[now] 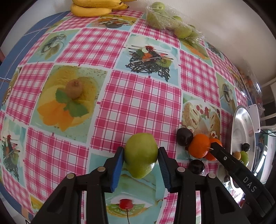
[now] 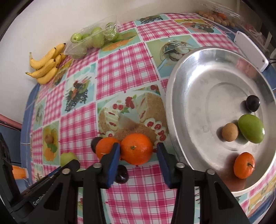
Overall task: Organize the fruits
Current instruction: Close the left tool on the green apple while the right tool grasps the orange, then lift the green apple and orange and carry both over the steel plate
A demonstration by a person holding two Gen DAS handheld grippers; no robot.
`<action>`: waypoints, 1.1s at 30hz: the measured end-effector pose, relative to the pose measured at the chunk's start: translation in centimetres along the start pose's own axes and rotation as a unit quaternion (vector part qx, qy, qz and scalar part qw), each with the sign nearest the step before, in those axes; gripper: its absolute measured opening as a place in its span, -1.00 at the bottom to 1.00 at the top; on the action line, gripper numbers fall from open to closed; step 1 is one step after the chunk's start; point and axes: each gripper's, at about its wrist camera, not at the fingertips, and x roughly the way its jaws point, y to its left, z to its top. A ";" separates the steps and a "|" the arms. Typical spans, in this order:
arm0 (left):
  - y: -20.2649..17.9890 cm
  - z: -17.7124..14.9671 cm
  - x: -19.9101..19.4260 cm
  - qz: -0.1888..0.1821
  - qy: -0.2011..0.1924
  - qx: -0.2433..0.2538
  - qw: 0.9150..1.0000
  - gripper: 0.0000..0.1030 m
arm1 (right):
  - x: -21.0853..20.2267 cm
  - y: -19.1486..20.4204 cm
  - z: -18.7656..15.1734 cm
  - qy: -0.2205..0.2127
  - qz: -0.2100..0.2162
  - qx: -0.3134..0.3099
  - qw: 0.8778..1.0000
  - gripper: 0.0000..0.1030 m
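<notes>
Left wrist camera sits just behind its own gripper [image 1: 141,157], looking steeply down and forward along the fingers at the checked cloth [image 1: 138,103], close in. Far edge of that view catches the bananas [image 1: 93,7] and bagged green fruit [image 1: 165,19] against the wall, with the metal tray [image 1: 241,137] squeezed at the right rim. Right wrist camera rides behind its gripper [image 2: 138,152], same steep downward tilt, equally near, with the tray [image 2: 198,77] filling its right side. Both views share the oranges [image 2: 136,149], the bananas, the bag and the tray; each one glimpses the other gripper at its edge.
</notes>
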 end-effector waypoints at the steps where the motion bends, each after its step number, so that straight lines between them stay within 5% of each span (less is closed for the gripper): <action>1: 0.0 0.0 0.0 0.000 -0.001 -0.001 1.000 -0.18 | 0.0 0.0 0.0 -0.001 0.000 0.001 1.000 -0.21; 19: -0.1 1.0 -4.6 -0.023 -0.068 -0.017 0.997 -0.18 | -5.8 -0.6 0.7 -0.057 0.025 0.026 0.998 -0.22; 33: -4.6 0.9 -3.4 -0.039 -0.061 0.003 0.997 -0.18 | -5.1 -1.8 1.1 -0.031 0.024 0.043 0.998 -0.22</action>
